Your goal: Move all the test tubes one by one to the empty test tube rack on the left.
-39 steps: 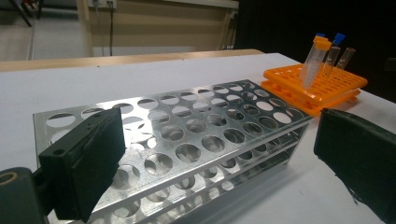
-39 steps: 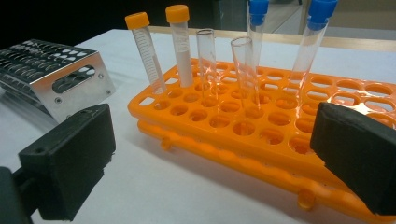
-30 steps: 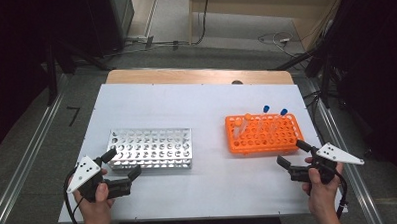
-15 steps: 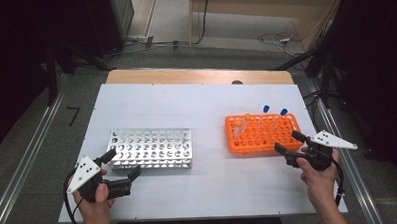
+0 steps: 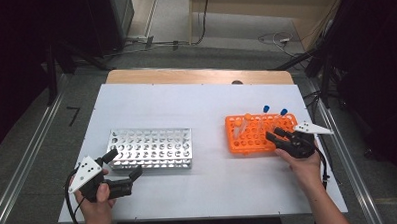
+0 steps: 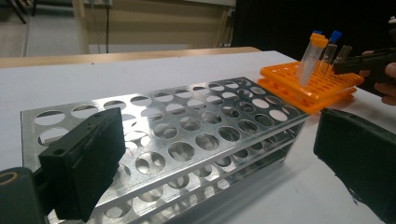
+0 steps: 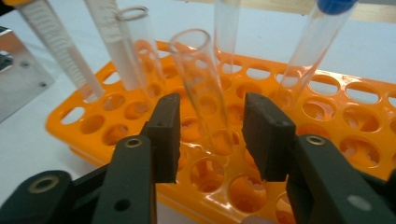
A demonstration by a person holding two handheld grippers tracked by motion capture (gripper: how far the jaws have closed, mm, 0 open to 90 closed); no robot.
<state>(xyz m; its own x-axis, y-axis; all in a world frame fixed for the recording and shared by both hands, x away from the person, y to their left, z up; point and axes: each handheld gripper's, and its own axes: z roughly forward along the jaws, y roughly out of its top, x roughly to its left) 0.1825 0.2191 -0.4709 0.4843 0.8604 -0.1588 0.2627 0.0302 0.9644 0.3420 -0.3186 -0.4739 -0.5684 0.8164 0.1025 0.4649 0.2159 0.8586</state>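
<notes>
An orange tube rack (image 5: 247, 140) sits right of centre on the white table and holds several tubes, two of them blue-capped (image 5: 266, 109). My right gripper (image 5: 275, 135) reaches over the rack's right end. In the right gripper view its jaws (image 7: 211, 135) have just been closing and stand either side of an uncapped clear tube (image 7: 201, 79); a gap shows at each pad. A silver metal rack (image 5: 151, 147), all holes bare, lies left of centre. My left gripper (image 5: 124, 164) rests open at the rack's near left corner, its pads (image 6: 84, 168) spread wide before the rack (image 6: 187, 135).
The white table top (image 5: 196, 112) ends in a wooden strip (image 5: 195, 76) at the far edge. A blue-capped tube (image 7: 313, 51) and a graduated tube (image 7: 60, 51) lean close beside the jaws. Metal rails run along both sides of the table.
My right gripper has moved left and forward from the table's right edge onto the orange rack, and its jaws have narrowed around a clear tube. The left gripper has stayed put.
</notes>
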